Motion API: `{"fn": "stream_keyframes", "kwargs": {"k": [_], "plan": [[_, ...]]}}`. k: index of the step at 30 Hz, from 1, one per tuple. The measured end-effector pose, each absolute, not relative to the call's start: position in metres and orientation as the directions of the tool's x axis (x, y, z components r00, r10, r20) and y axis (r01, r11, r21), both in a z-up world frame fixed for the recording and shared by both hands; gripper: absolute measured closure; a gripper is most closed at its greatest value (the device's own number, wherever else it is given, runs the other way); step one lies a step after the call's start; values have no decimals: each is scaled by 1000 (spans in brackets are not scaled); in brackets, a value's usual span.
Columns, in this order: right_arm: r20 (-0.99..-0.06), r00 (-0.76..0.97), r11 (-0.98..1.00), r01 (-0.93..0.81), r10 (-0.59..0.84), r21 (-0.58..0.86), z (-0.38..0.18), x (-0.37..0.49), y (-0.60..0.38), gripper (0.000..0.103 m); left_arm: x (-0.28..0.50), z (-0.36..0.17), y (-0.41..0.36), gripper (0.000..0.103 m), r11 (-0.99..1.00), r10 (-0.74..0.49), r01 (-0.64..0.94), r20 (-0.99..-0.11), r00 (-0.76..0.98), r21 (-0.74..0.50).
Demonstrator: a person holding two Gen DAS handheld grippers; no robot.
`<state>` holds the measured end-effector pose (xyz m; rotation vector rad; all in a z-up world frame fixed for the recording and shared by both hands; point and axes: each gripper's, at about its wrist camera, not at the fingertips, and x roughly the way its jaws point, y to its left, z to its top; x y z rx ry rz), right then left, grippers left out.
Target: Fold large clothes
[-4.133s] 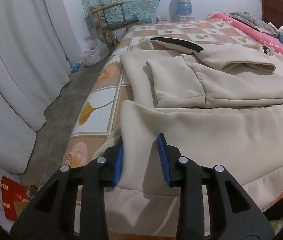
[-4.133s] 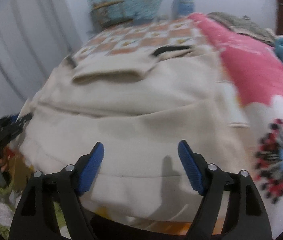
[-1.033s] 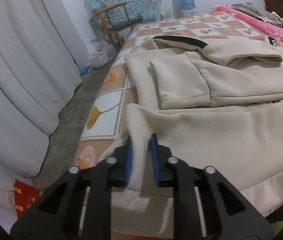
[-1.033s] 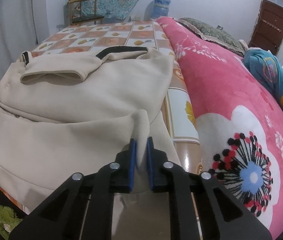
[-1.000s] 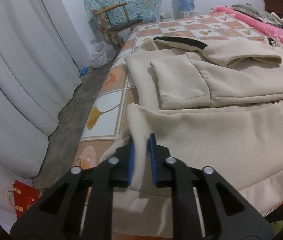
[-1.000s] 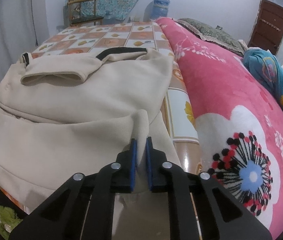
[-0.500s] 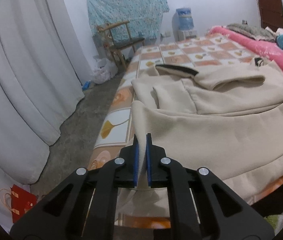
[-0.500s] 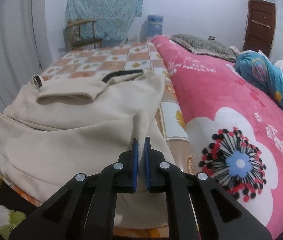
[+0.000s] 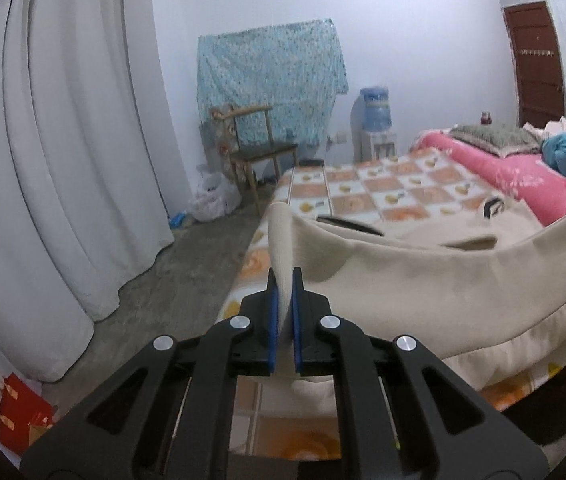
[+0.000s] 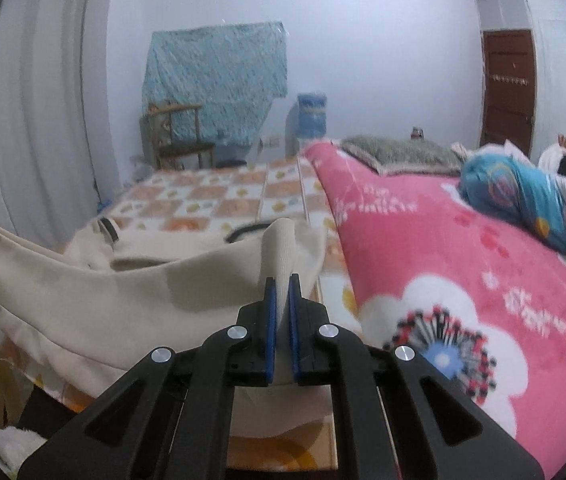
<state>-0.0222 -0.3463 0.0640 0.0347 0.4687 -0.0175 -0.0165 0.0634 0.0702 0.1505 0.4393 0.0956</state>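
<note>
A large beige hoodie (image 9: 423,280) lies on the bed, its bottom hem lifted and stretched between my two grippers. My left gripper (image 9: 284,280) is shut on the hem's left corner, which sticks up between the blue pads. My right gripper (image 10: 281,284) is shut on the hem's right corner; the hoodie (image 10: 95,300) sags away to the left in that view. The upper part of the hoodie, with its black-lined hood, still rests on the bed behind the raised hem.
The bed has an orange checkered sheet (image 9: 383,188) and a pink flowered blanket (image 10: 463,264) on the right. White curtains (image 9: 43,160) hang at left. A wooden chair (image 9: 259,152) and a water dispenser (image 9: 375,124) stand by the far wall. A red bag (image 9: 19,416) is on the floor.
Both grippers have closed on the hem corners and risen, lifting the lower part of the hoodie off the bed. The views now look level across the room.
</note>
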Motion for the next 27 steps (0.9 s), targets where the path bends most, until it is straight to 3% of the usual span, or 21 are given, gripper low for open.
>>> {"fn": "stream_keyframes", "kwargs": {"k": [9, 13, 16, 18, 22, 24, 25, 27], "plan": [[-371, 928, 999, -29, 12, -41, 108, 50, -333, 97, 48, 106, 74, 98, 995, 59, -31, -326, 943, 91], [-368, 930, 998, -34, 14, -48, 122, 104, -335, 97, 100, 115, 79, 98, 998, 38, -17, -331, 943, 64], [-415, 909, 999, -42, 34, -10, 117, 152, -342, 97, 149, 105, 82, 98, 998, 37, -12, -396, 918, 64], [-477, 878, 999, -48, 53, 22, 103, 187, -348, 97, 188, 86, 85, 97, 998, 36, -8, -488, 872, 59], [-658, 748, 995, -23, 82, 98, 47, 252, -361, 96, 248, 26, 91, 93, 1000, 6, 3, -691, 723, 11], [-741, 669, 994, 36, 53, 104, 16, 271, -368, 94, 261, -3, 90, 91, 999, 48, -14, -753, 656, 51], [-768, 639, 992, 64, 40, 105, 5, 274, -372, 93, 262, -10, 92, 85, 998, 64, -26, -762, 644, 61], [-769, 636, 986, 78, 66, 149, -1, 268, -380, 92, 253, -8, 103, 84, 999, 44, -42, -749, 661, 22]]}}
